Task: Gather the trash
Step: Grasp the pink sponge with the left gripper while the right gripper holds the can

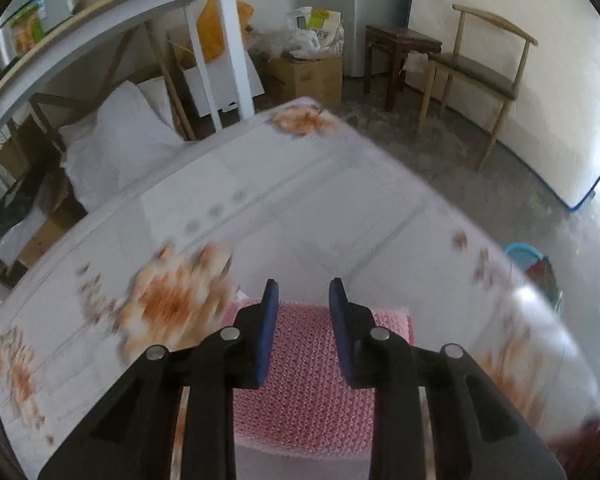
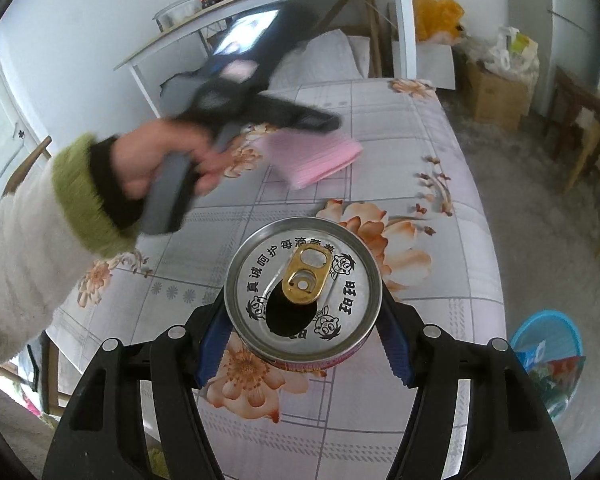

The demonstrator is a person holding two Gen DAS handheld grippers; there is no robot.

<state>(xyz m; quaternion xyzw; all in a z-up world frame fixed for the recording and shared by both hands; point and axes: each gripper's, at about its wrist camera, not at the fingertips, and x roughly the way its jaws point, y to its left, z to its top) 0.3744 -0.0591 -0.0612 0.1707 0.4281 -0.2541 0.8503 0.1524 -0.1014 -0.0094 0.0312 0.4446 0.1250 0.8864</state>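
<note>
Left wrist view: the left gripper (image 1: 303,292) stands over the pink textured sheet (image 1: 304,376) on the floral tablecloth (image 1: 260,200). Its jaws are partly open, with a visible gap between the blue pads (image 1: 269,332). The sheet lies below and between the fingers. No pad is seen pressing on it, so nothing is held. The picture is smeared by motion.

Right wrist view: the right gripper (image 2: 302,320) is closed on an opened drink can (image 2: 303,292), one pad against each side of the can's body. The gold pull tab (image 2: 306,276) points away from the claw. Ahead and to the left, the person's hand (image 2: 160,168) carries the other gripper above the pink sheet. A blue basket (image 2: 548,344) holding wrappers sits off the table edge, to the right of the claw.

Risks, as judged: the thin, flat sheet may slide or fold rather than lift if the pads close above it. The can, gripped on its curved wall, may slip or spill residue if tilted on the way to the basket.
</note>
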